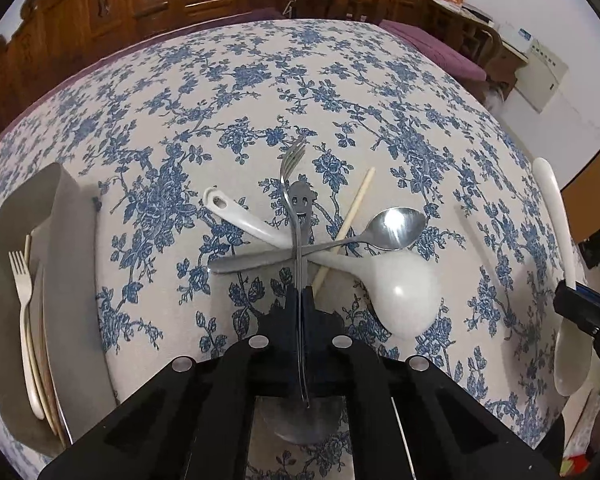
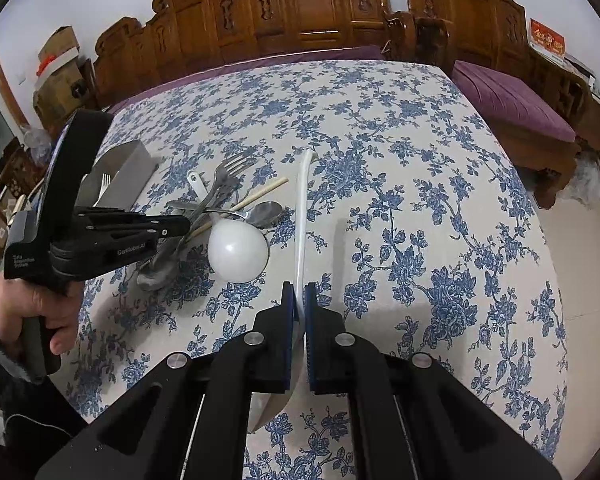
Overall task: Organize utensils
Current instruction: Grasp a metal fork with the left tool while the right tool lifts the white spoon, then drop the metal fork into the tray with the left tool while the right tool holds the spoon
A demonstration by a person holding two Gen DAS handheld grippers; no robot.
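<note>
Left gripper [image 1: 302,292]: my jaws pinching steel fork [image 1: 294,184] mid-handle, above centre pile; stiff, slick, light.
Right gripper [image 2: 299,296]: clamped on white ladle [image 2: 303,208] near bowl, right side; smooth, likely brittle.
Tray [image 1: 66,240]: far left.

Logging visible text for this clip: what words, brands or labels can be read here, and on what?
"GenRobot.AI": side of the left gripper, right wrist view.
"Data Acquisition System": small label on that gripper's body, barely legible.
Red sign by the wall: gold characters, too blurred to read.
White boxes at the wall: labels too small to read.
</note>
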